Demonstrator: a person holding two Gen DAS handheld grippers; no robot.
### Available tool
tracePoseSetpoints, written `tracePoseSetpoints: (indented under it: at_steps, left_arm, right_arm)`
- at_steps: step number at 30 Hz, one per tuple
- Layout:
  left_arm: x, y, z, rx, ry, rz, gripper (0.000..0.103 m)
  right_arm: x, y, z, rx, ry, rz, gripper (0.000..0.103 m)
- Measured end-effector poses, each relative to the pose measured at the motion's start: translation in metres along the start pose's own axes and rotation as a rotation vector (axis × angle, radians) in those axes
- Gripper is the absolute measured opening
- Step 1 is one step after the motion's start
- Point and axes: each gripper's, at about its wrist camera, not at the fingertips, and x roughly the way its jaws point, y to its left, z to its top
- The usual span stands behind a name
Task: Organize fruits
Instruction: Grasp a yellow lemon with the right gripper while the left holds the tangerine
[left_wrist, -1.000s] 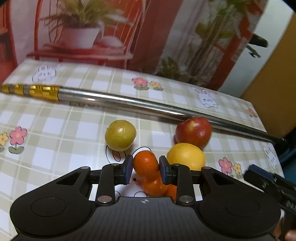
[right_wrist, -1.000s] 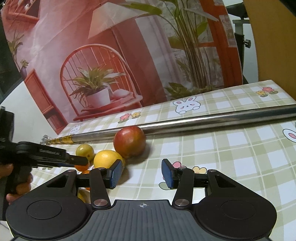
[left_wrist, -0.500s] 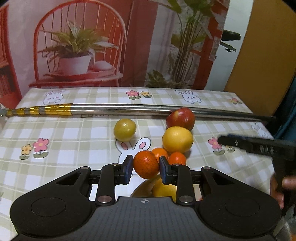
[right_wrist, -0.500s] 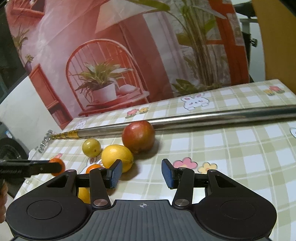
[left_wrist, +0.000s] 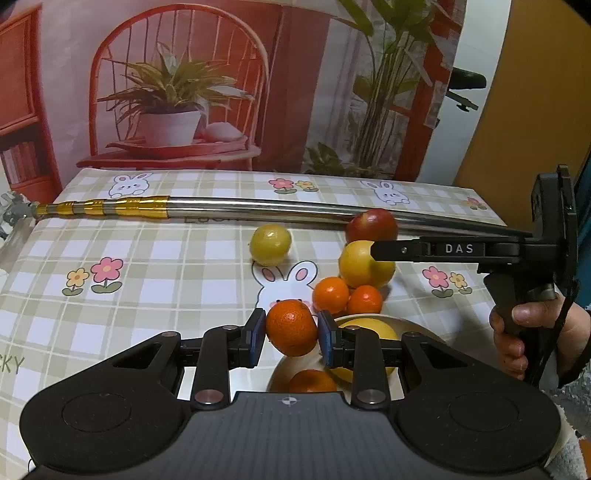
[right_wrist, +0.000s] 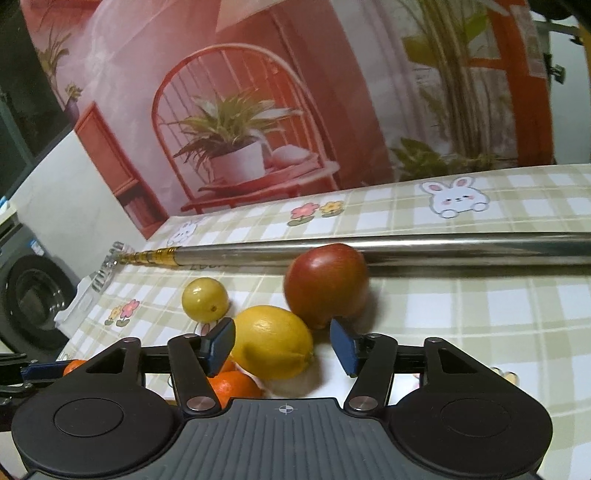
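My left gripper (left_wrist: 291, 332) is shut on a small orange (left_wrist: 291, 326) and holds it above a pale bowl (left_wrist: 410, 326) that holds a yellow fruit (left_wrist: 369, 328) and another orange (left_wrist: 312, 380). Two oranges (left_wrist: 330, 294), a lemon (left_wrist: 360, 264), a red apple (left_wrist: 371, 225) and a small yellow-green fruit (left_wrist: 269, 244) lie on the checked tablecloth. My right gripper (right_wrist: 282, 345) is open, its pads on either side of the lemon (right_wrist: 273, 341), with the apple (right_wrist: 327, 284) just beyond. It also shows in the left wrist view (left_wrist: 384, 250).
A long steel pole with a gold end (left_wrist: 229, 208) lies across the table behind the fruit. A printed backdrop (left_wrist: 177, 92) stands at the table's far edge. A washing machine (right_wrist: 26, 295) stands left of the table.
My left gripper has lifted the orange and drawn back over the bowl. My right gripper has moved in toward the lemon and opened wider around it.
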Motion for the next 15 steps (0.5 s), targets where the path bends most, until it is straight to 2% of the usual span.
tracePoseSetpoints:
  at_steps: [6,10,15]
  left_arm:
    - [0.003,0.005,-0.002,-0.016,0.006,0.01,0.032]
    - [0.002,0.007,-0.004,-0.023,0.006,0.01,0.032]
    - [0.003,0.006,-0.007,-0.025,0.011,0.006,0.032]
  right_arm:
    - [0.018,0.005,0.004,-0.002,0.044,0.0,0.056]
    - [0.027,0.003,0.006,0.008,0.059,0.006,0.061]
    - [0.035,0.0,0.003,0.047,0.095,0.026,0.057]
